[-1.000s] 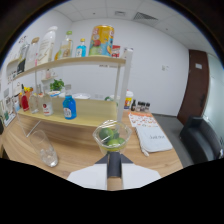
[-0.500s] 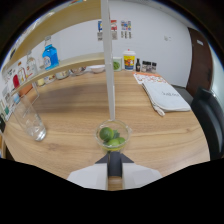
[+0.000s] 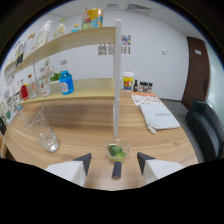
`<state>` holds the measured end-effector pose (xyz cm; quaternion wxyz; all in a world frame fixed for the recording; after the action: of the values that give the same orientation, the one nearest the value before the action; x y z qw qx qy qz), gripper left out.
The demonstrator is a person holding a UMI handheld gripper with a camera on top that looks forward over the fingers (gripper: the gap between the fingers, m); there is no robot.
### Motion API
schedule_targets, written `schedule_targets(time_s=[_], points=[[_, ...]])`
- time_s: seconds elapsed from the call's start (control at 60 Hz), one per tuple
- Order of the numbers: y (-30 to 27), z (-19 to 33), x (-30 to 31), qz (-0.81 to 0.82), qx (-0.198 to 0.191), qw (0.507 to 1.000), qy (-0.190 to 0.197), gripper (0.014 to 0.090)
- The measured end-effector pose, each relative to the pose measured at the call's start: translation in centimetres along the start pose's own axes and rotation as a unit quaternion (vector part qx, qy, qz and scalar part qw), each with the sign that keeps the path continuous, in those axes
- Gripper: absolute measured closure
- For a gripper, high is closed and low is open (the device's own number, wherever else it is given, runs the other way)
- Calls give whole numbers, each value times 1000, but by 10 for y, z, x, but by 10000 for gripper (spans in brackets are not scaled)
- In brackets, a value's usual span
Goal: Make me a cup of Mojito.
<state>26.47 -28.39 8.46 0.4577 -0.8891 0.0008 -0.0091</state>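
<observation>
Between open gripper (image 3: pixel 114 161) fingers, small glass (image 3: pixel 118 151), green lime pieces inside

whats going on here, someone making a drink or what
A person is holding a handheld gripper over a wooden table, fingers open. Just ahead of them, on the table and not gripped, sits a small glass dish with green lime pieces inside. An empty glass stands off to one side, and a shelf of bottles runs along the back wall. A white post rises just behind the dish. Nothing is being held.
</observation>
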Motion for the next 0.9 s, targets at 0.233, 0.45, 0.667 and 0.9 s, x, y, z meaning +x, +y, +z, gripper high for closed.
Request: schedule_targets(time_s=[0.233, 0.45, 0.667, 0.9], points=[[-40, -67, -87, 22, 54, 998, -12, 194], [-35, -92, -173, 4, 70, 997, -14, 185], [-44, -90, -214, 3, 74, 997, -10, 185], [-101, -76, -228, 3, 109, 994, -11, 185]])
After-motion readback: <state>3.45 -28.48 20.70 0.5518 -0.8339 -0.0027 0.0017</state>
